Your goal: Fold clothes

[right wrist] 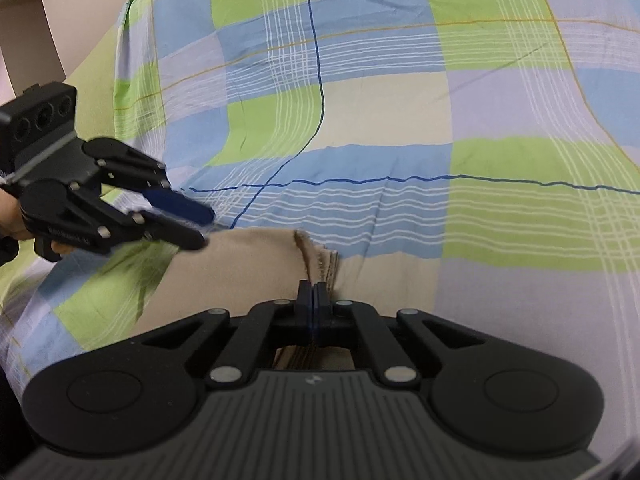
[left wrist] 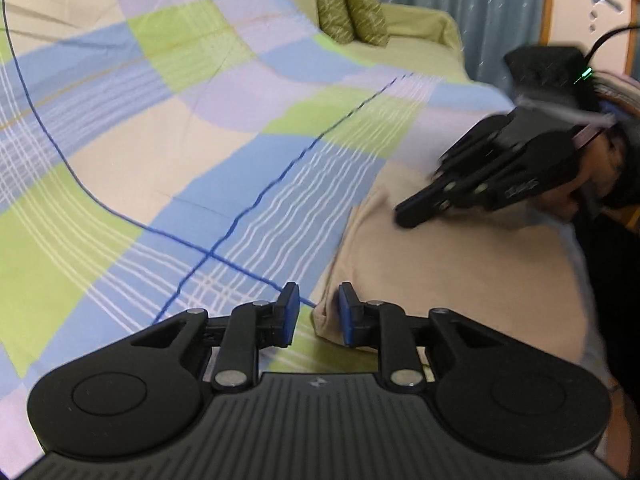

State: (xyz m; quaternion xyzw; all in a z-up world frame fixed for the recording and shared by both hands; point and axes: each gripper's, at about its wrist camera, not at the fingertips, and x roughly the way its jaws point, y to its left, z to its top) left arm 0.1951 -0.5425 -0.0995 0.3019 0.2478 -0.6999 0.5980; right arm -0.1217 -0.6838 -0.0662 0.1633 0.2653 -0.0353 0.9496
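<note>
L gripper: yr jaws spread, nothing between; beige garment corner just R of tips.
R gripper: pinching garment edge.

A checked bedspread in blue, green, cream and lilac covers the bed, with two green patterned cushions at its far edge before a blue curtain.

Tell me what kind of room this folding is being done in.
Most likely a bedroom: a checked bedsheet covers a wide soft surface, two green pillows lean at its far end, and a curtain hangs behind.
</note>
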